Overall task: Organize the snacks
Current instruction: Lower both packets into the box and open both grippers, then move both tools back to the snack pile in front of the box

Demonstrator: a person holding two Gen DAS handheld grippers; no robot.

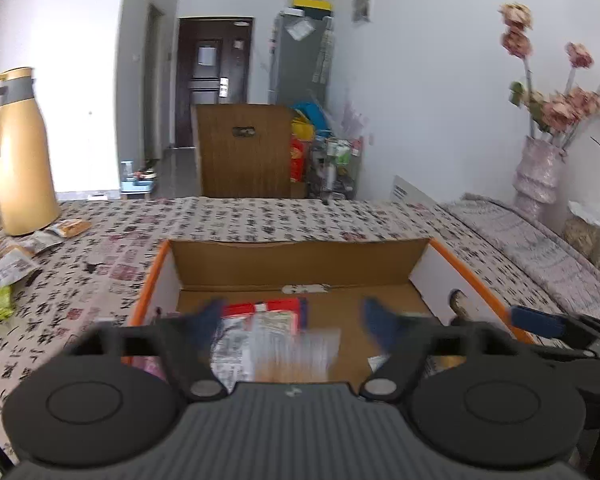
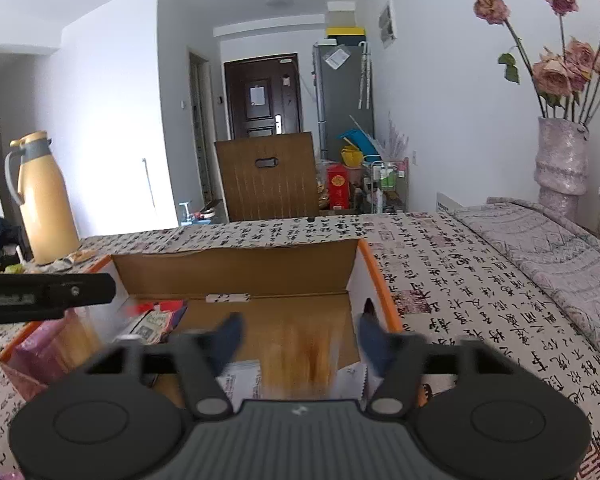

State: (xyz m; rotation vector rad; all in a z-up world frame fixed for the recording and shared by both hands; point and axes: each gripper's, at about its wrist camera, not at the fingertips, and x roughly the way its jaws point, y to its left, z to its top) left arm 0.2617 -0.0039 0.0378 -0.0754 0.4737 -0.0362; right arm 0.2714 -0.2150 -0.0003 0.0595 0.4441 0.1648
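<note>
A cardboard box with an orange rim (image 1: 152, 276) (image 2: 374, 276) stands open on the patterned tablecloth. My left gripper (image 1: 293, 316) hovers over its near-left part, open wide. A blurred pale snack packet (image 1: 296, 352) lies between and below its fingers, apart from the pads, beside a red-and-white packet (image 1: 268, 312). My right gripper (image 2: 300, 326) is over the box's right part, also open, with a blurred orange packet (image 2: 300, 356) below it, clear of the pads. Several loose snack packets (image 1: 8, 268) lie at the table's left.
A yellow thermos jug (image 1: 20, 152) (image 2: 44, 200) stands at the far left of the table. A vase of dried roses (image 1: 540, 172) (image 2: 562, 160) stands at the right by the wall, on a grey cloth. A wooden chair (image 1: 244, 148) faces the far edge.
</note>
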